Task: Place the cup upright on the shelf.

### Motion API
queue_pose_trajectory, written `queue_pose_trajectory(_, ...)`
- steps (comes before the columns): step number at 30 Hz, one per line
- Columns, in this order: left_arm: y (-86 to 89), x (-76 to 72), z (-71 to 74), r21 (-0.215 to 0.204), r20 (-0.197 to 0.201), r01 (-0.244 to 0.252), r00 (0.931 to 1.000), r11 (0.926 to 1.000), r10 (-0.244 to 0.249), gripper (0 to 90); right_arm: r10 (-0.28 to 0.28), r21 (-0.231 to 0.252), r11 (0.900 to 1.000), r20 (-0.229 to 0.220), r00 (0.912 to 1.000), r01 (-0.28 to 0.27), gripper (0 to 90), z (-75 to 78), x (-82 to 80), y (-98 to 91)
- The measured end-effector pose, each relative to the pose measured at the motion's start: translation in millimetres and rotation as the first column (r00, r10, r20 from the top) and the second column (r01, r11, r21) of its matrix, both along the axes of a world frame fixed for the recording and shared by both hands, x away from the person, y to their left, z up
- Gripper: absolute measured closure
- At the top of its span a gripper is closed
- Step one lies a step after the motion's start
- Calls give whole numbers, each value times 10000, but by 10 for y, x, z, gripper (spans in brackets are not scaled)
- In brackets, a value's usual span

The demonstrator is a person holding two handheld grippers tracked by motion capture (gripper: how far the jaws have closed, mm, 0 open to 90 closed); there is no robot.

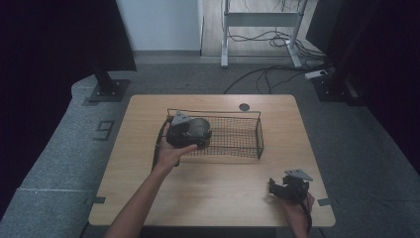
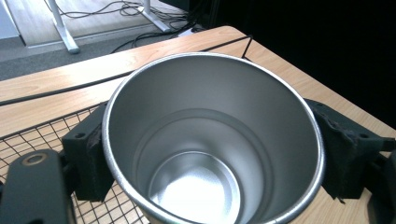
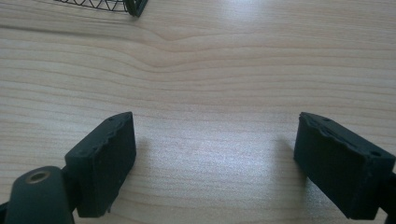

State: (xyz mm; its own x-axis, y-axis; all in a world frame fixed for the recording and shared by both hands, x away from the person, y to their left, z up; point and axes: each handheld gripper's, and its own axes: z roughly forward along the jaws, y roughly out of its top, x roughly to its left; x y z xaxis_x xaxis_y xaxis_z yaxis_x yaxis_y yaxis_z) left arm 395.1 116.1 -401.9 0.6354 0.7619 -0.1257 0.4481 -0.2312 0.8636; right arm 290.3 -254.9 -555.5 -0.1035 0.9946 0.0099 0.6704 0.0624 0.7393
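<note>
A shiny steel cup point(image 1: 199, 126) hangs at the left end of a black wire basket point(image 1: 260, 130) on the wooden table point(image 1: 218, 193). My left gripper point(image 1: 190, 133) is shut on it from the left side. In the left gripper view the cup point(image 2: 210, 140) is tipped with its empty mouth toward the camera, a black pad point(image 2: 88, 158) pressed on each side of its wall, and the basket mesh point(image 2: 42, 135) lies below. I cannot tell whether the cup touches the basket floor. My right gripper point(image 1: 273, 187) rests near the front right of the table, open point(image 3: 215, 163) over bare wood.
A small round grommet point(image 1: 244, 106) sits in the table behind the basket. The basket's near corner point(image 3: 116, 5) lies ahead of the right gripper. On the floor beyond the table are cables point(image 1: 267, 74), a white desk frame point(image 1: 262, 20) and a black stand base point(image 1: 106, 89).
</note>
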Motion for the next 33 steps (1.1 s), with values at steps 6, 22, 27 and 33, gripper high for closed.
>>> queue_pose_trajectory(6,-12,60,12,-72,-28,-59,10000,10000,59,151,-5,-3,10000,2,10000,5,130,0,0,0)
queue_pose_trajectory(22,-4,313,-87,-58,-322,-364,9988,9993,362,151,-4,19,10000,-14,10000,4,131,1,-1,-1)
queue_pose_trajectory(27,-18,394,-155,-16,-448,-401,9982,9992,400,151,-2,20,10000,-13,10000,2,131,1,-1,-1)
queue_pose_trajectory(33,-52,482,-270,-52,-716,-434,9965,9990,429,151,-1,19,10000,-13,10000,1,131,1,-1,-1)
